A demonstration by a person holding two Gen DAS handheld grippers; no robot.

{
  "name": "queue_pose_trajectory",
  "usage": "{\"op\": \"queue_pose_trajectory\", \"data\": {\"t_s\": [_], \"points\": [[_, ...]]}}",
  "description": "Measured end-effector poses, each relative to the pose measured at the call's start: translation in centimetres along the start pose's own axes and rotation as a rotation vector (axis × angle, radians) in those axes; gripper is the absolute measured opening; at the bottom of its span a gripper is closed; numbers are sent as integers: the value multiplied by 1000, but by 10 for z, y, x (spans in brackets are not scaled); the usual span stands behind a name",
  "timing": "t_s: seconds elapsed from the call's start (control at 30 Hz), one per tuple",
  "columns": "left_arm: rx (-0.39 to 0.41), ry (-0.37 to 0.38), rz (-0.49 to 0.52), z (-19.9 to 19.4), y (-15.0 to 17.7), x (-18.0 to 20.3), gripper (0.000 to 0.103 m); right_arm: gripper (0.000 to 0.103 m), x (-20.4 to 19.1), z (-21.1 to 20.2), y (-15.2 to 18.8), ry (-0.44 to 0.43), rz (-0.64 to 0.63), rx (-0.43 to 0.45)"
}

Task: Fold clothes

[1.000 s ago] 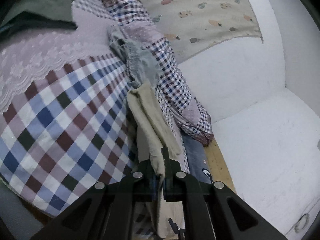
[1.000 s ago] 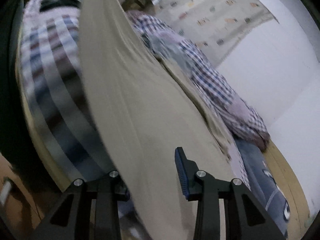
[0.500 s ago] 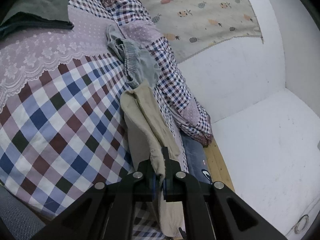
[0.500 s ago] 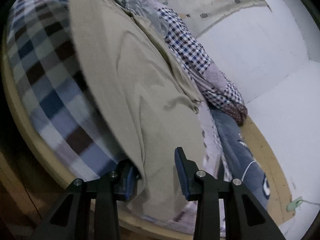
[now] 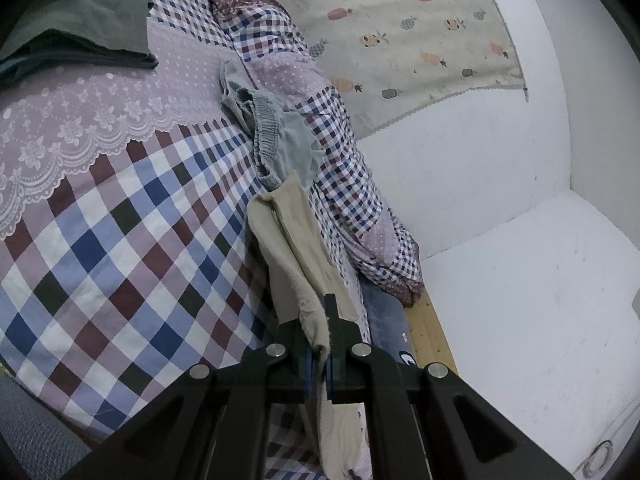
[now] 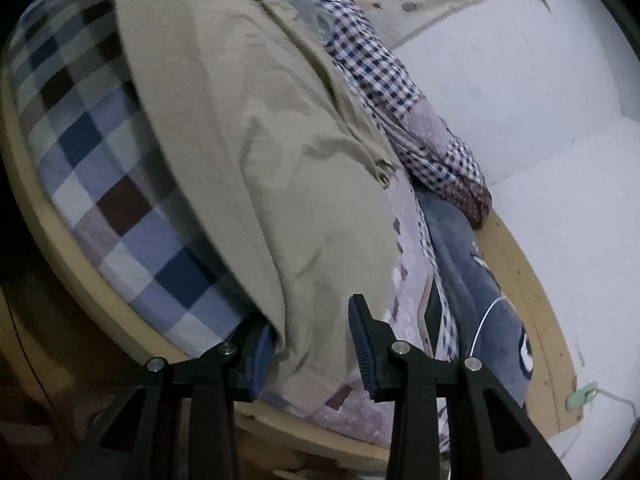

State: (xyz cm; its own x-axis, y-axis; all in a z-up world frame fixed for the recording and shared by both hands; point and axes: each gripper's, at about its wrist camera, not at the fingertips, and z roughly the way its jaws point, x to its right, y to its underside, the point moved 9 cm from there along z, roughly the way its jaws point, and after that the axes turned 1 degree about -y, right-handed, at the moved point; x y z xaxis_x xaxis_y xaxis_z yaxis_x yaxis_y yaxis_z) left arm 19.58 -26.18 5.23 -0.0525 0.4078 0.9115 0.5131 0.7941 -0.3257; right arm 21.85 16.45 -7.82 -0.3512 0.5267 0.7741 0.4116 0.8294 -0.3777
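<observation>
The left gripper (image 5: 318, 354) is clamped on a frayed edge of the beige garment (image 5: 288, 232), its fingers pressed together with the cloth pinched between them, probably to keep that edge taut and off the bed. The right gripper (image 6: 312, 344) stands with its jaws parted; the same beige cloth drapes between the blue pads (image 6: 362, 336) but is not squeezed, so it looks released or ready to take a fresh hold. The garment runs lengthwise over the checked bedspread (image 5: 120, 240), near the bed's edge. Beyond it lie grey-blue shorts (image 5: 280, 136), a rolled checked quilt (image 5: 348, 184) and a dark green folded garment (image 5: 80, 12).
</observation>
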Motion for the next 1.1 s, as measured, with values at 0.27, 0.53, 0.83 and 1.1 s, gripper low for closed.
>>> {"op": "queue_pose_trajectory", "data": {"t_s": [0.27,0.53,0.83,1.1], "points": [[4,0,-14,-6,-3,-3,2,13,-20,3,18,-11,-107,-52],[3,-9,-16,-7,-6,-4,2,1,-9,7,31,37,-118,-95],[-31,-29,32,-11,-2,6,2,0,40,-45,26,-19,-3,-17],[-60,-17,79,-32,3,36,1,0,121,-86,11,3,13,26]]}}
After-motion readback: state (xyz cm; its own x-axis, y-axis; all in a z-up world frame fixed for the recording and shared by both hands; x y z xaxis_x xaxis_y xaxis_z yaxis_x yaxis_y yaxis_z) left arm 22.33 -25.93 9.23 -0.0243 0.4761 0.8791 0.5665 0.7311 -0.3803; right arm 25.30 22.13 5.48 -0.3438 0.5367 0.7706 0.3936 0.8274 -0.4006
